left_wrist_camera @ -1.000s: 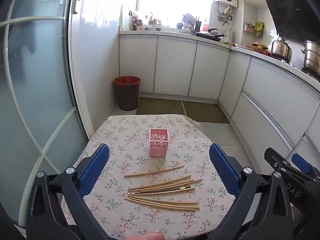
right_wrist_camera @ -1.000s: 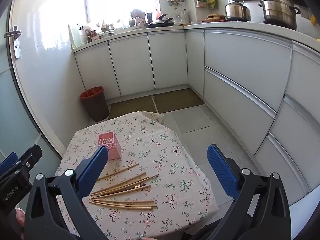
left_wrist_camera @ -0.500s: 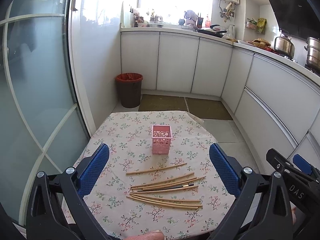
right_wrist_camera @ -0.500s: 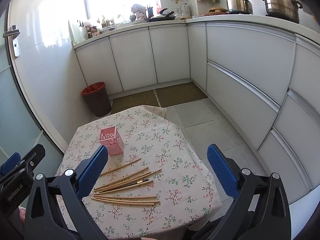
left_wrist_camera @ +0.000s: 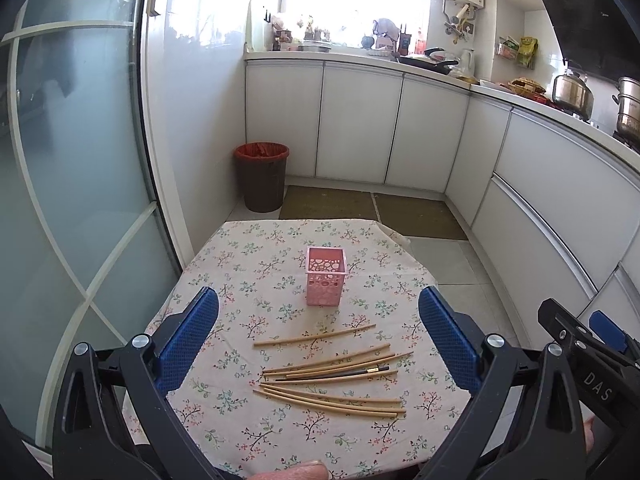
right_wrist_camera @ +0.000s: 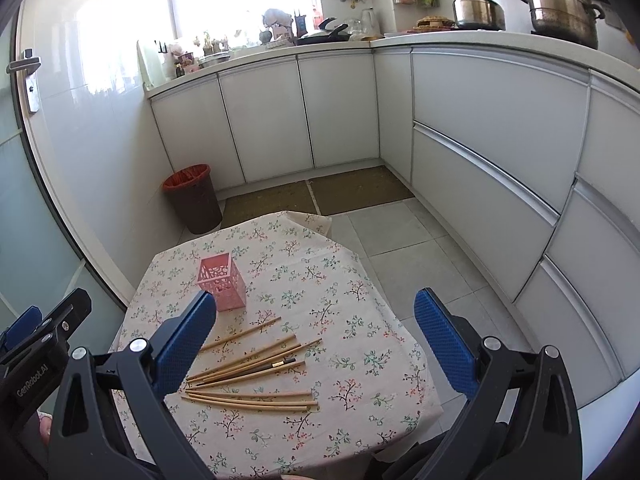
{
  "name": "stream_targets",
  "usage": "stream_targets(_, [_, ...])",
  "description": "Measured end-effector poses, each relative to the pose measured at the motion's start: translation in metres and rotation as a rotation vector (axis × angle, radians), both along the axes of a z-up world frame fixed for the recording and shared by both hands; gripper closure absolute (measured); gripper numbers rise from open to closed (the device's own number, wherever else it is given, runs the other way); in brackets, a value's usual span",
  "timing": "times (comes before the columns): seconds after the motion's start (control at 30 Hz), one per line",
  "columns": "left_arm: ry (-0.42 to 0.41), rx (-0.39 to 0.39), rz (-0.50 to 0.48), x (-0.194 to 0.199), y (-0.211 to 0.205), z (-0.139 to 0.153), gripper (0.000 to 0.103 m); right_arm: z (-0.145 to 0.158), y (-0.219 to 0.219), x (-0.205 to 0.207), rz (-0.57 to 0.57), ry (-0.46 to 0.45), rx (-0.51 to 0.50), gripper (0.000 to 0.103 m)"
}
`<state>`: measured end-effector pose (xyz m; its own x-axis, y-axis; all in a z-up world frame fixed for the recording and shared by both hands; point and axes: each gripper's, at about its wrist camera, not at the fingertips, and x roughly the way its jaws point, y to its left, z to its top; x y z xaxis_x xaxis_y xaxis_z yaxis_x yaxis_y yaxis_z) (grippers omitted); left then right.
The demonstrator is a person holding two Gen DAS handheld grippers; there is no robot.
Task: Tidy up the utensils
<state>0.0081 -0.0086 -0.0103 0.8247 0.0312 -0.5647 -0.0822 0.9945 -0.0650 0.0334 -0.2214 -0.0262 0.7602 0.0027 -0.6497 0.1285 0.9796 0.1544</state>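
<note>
White kitchen cabinets ring a small floral-clothed surface (left_wrist_camera: 240,264) where thin wooden chopsticks (left_wrist_camera: 332,372) lie scattered just before a pink perforated plastic holder (left_wrist_camera: 325,280) (apparently empty). Left claw (left_wrist_camera: 319,344) and right claw (right_wrist_camera: 316,344) hover wide open, holding nothing. Nothing looks started; next, lower and pinch one stick.

We list a floral tablecloth (left_wrist_camera: 240,264) bearing a pink perforated holder (left_wrist_camera: 325,281), upright, with loose wooden chopsticks (left_wrist_camera: 332,376) lying nearer us, apart from it. Our left gripper (left_wrist_camera: 320,336) hangs above, jaws wide. A brown bin (left_wrist_camera: 262,178) stands beyond by white cabinets (left_wrist_camera: 360,124).
</note>
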Motion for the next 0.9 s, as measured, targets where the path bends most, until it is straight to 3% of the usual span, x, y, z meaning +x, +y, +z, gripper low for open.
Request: stream_targets(0.9, [0.011, -0.006, 0.005, 0.0016, -0.0010, -0.0053, 0.007, -0.0024, -0.0005, -0.0005, 0.005, 0.011, 0.000, 0.006])
